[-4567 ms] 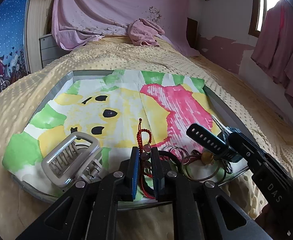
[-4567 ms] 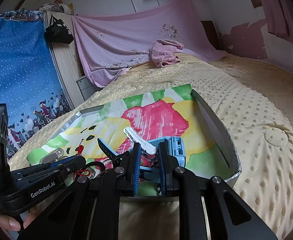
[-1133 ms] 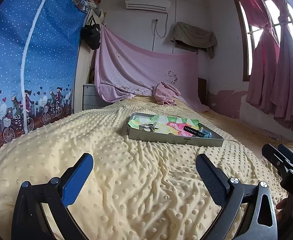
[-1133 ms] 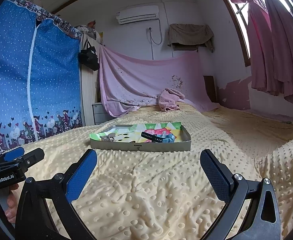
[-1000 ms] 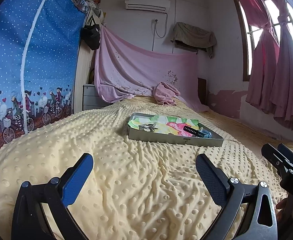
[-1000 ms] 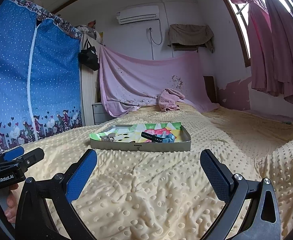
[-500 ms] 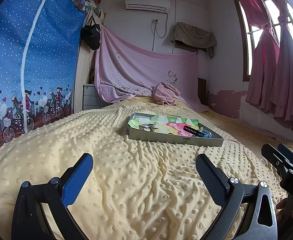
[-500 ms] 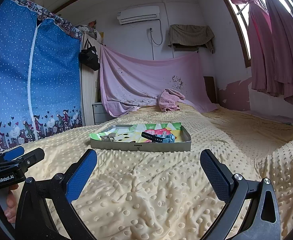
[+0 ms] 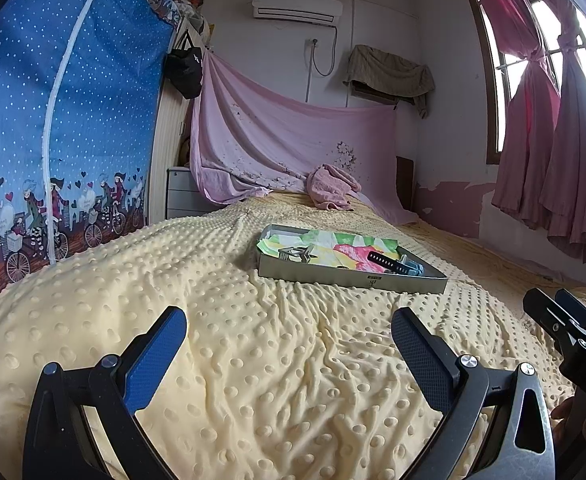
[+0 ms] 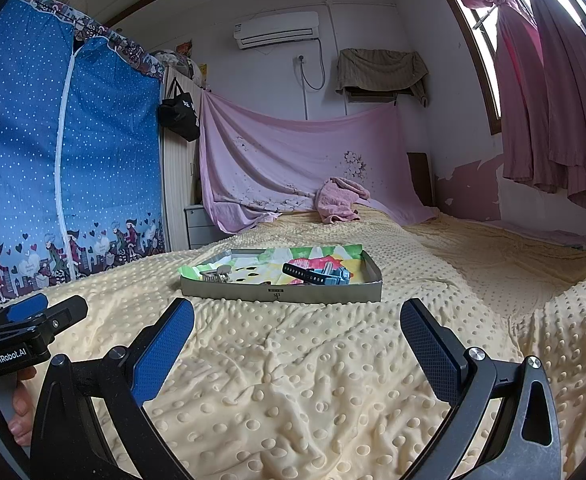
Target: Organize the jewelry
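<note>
A shallow grey metal tray lined with a colourful cartoon sheet lies on the yellow dotted blanket, well ahead of both grippers. In it lie a black watch strap, a blue clip and a silver metal clip. My left gripper is open and empty, held low over the blanket. My right gripper is open and empty too. Each gripper shows at the edge of the other's view, the right one and the left one.
The yellow blanket covers the whole bed. A pink towel lies at the head under a hung pink sheet. A blue fabric wardrobe stands on the left, pink curtains on the right.
Since 4.6 s ago both grippers have opened, let go of the items in the tray and pulled far back from it. Over the last second nothing has visibly moved.
</note>
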`<state>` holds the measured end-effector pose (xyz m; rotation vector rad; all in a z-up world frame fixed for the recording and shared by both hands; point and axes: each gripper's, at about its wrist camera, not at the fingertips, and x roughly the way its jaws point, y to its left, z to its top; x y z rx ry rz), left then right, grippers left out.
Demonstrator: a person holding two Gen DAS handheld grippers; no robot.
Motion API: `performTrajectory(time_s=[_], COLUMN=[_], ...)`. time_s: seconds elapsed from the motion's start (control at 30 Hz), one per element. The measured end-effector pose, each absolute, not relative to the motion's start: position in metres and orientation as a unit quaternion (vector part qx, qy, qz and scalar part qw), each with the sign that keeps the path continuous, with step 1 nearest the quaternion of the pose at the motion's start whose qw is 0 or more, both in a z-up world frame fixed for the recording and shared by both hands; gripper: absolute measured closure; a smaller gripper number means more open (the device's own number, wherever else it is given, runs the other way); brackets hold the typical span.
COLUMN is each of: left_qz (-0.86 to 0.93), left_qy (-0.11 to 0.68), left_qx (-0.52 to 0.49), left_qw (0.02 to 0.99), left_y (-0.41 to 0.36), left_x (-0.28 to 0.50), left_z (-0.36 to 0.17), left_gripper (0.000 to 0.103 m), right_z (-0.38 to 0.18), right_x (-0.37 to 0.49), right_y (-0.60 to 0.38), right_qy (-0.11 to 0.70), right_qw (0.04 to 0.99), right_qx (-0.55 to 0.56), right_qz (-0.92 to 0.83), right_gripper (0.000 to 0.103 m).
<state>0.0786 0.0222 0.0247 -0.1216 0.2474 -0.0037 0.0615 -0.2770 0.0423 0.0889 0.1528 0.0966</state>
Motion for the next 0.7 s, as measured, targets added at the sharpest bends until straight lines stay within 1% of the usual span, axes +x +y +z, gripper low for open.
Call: performTrajectory(time_s=[0.7], left_qz=[-0.001], left_qy=[0.123], left_qx=[-0.062], left_qw=[0.990], left_y=[0.0225], left_x=[0.0785], left_z=[0.0244], left_gripper=[0.000], right_z=[0.0401], right_x=[0.0623], right_y=[-0.2767], right_qy=[0.078], right_qw=[0.995], right_qx=[0.046], right_qz=[0.047], right_gripper=[0.002])
